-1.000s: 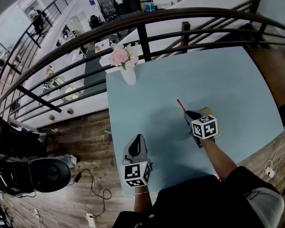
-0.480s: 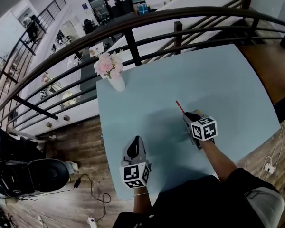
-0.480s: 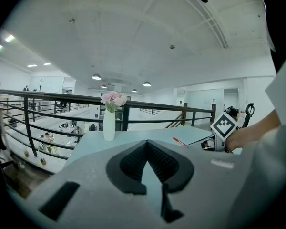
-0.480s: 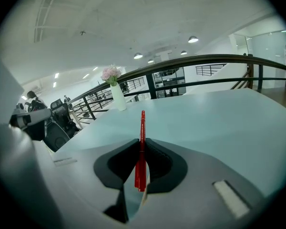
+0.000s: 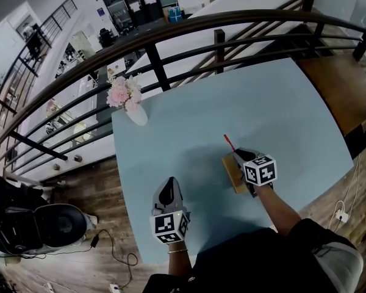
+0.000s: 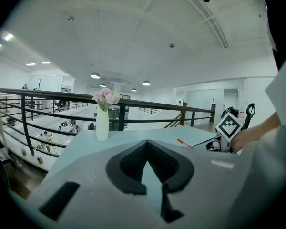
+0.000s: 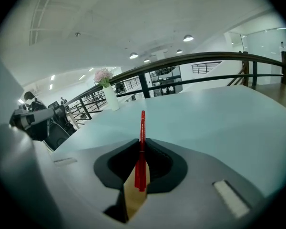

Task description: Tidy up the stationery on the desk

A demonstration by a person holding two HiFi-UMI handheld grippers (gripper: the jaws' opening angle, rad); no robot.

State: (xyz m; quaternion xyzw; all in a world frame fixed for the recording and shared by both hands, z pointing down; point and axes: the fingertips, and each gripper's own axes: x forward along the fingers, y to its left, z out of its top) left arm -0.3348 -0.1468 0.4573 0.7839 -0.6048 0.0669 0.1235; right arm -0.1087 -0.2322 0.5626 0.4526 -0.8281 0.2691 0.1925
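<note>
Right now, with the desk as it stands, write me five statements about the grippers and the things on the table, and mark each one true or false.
1. The right gripper is closed on a slim red pen. True.
2. The left gripper grips a second pen. False: it is shut with nothing between its jaws.
3. The white vase of pink flowers stands near the far left corner of the light blue table. True.
4. The vase lies tipped over. False: it stands upright.
5. A flat tan box lies on the table at the right gripper. True.
</note>
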